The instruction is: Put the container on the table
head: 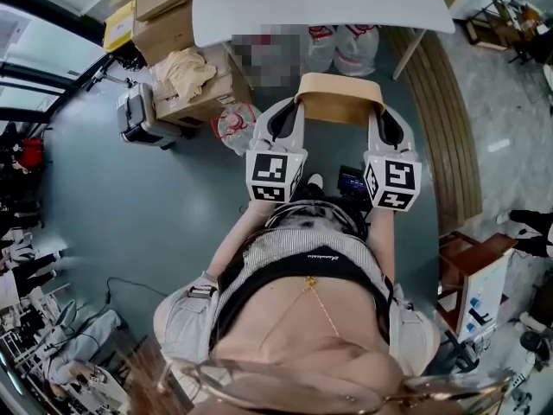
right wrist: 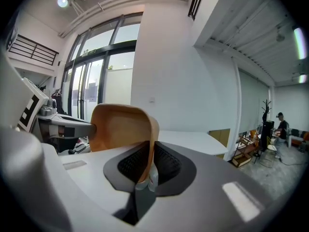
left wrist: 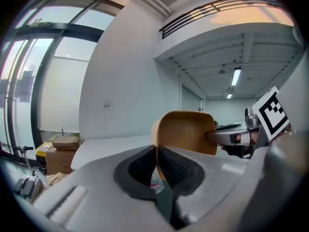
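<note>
Left gripper (head: 283,121) clamps the left wall of a tan container (head: 339,104), held in the air above the floor (head: 155,206) (thin wall pinched between ribbed pads (left wrist: 142,166)). Right gripper (head: 390,128) clamps its right wall. White table (head: 320,3) stands just beyond it.

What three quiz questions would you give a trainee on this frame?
1. True or false: the container already rests on the table.
2. How many grippers clamp the container? A) none B) one C) two
3. Short answer: which part of the container is pinched?

Key
1. False. It is held in the air, short of the table.
2. C. The left gripper and the right gripper are both shut on it.
3. Its side walls, one per gripper.
</note>
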Demonstrator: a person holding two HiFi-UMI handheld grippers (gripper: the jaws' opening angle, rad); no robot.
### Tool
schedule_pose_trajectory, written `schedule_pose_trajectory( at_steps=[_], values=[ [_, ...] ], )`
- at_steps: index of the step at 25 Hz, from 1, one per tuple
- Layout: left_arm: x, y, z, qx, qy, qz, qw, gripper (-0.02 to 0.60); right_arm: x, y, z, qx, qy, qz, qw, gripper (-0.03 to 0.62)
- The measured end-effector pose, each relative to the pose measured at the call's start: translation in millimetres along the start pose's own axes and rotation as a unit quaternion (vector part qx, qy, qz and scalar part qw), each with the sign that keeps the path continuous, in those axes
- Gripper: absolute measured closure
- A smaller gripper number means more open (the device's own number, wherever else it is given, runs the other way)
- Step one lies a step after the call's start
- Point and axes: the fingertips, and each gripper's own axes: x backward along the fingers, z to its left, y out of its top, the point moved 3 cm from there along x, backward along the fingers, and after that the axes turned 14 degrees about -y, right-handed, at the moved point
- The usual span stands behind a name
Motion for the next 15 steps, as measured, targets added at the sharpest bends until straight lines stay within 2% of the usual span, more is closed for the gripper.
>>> schedule_pose_trajectory(
  at_steps=[8, 15],
  values=[
    [7.0, -14.9, -12.8, 0.012, 0.028, 0.007, 0.9995, 0.568, 0.5, -14.8, -2.4, -0.002, 0.029, 0.004, 1.0, 0.54],
    [3.9, -15.4, -11.4, 0.014, 0.029, 0.006, 0.9994, 0.568, -2.4, -16.2, -3.6, -0.006, 0.03, 0.004, 1.0, 0.54]
  ],
)
